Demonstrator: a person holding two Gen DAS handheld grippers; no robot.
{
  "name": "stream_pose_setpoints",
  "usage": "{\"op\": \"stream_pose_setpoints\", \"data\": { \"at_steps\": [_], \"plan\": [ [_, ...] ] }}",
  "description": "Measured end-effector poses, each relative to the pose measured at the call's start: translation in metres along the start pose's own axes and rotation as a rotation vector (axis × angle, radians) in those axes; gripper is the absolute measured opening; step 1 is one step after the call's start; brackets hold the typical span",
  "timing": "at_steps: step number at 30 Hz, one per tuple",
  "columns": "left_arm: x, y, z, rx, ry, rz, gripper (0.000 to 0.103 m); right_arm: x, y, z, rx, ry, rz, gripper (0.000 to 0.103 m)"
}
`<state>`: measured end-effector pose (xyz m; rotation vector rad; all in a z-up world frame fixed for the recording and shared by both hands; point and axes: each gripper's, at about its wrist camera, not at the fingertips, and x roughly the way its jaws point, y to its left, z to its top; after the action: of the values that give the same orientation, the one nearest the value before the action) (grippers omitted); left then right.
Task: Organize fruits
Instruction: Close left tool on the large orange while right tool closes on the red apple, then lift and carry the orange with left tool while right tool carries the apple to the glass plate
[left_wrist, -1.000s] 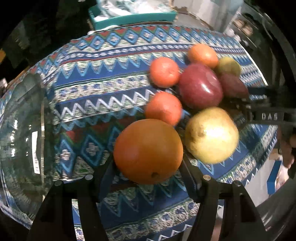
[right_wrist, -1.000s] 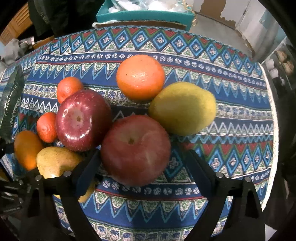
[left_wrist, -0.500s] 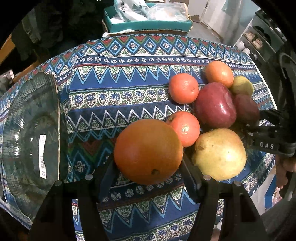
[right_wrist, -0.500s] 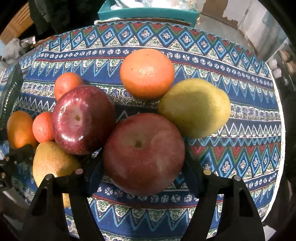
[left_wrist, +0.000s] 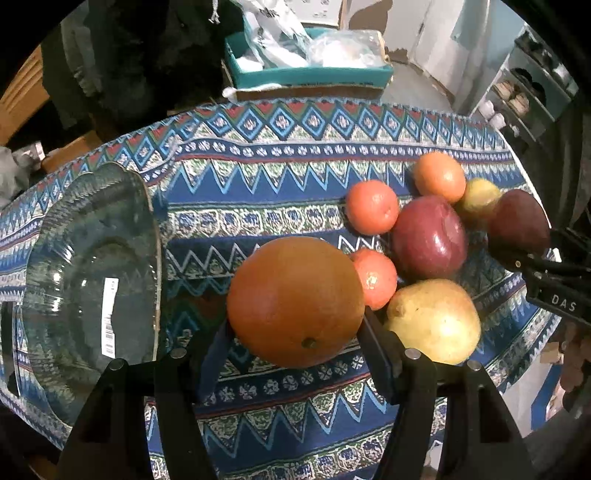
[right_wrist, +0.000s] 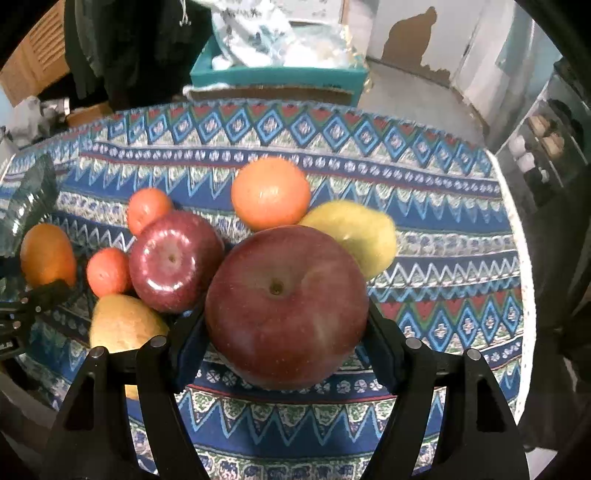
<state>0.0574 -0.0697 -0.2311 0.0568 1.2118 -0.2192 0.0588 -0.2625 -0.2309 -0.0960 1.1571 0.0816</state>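
Observation:
My left gripper (left_wrist: 295, 347) is shut on a large orange (left_wrist: 295, 301) and holds it above the patterned tablecloth. A clear glass bowl (left_wrist: 92, 280) sits to its left. My right gripper (right_wrist: 284, 343) is shut on a big red apple (right_wrist: 286, 306), lifted off the cloth. On the cloth lie a dark red apple (right_wrist: 173, 260), two small tangerines (right_wrist: 147, 208) (right_wrist: 107, 271), a medium orange (right_wrist: 269, 192), a yellow-green pear (right_wrist: 354, 236) and a yellow pear (right_wrist: 122, 325). The right gripper with its apple also shows in the left wrist view (left_wrist: 519, 225).
A teal box (left_wrist: 306, 70) with plastic bags stands beyond the table's far edge. Shelves (left_wrist: 528, 96) stand at the far right. The table's right edge (right_wrist: 521, 277) lies close to the fruit pile. The left gripper shows at the left in the right wrist view (right_wrist: 33, 299).
Both grippers have risen with their fruit: the orange and the big red apple are now off the cloth. The bowl and the far box show more fully.

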Motion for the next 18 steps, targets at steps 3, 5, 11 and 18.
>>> {"op": "stream_pose_setpoints", "data": {
  "at_steps": [3, 5, 11, 18],
  "plan": [
    [-0.01, 0.001, 0.001, -0.002, -0.026, 0.004, 0.068, -0.014, -0.006, 0.007, -0.005, -0.032, -0.01, 0.074],
    [-0.017, 0.0, 0.002, 0.0, -0.044, 0.009, 0.068, -0.023, -0.004, 0.009, -0.008, -0.055, -0.011, 0.074],
    [-0.042, -0.002, 0.006, 0.006, -0.109, 0.015, 0.067, -0.057, -0.003, 0.012, -0.014, -0.133, -0.005, 0.074],
    [-0.073, -0.001, 0.012, -0.008, -0.185, -0.008, 0.068, -0.089, 0.004, 0.019, -0.03, -0.224, -0.008, 0.074]
  ]
}}
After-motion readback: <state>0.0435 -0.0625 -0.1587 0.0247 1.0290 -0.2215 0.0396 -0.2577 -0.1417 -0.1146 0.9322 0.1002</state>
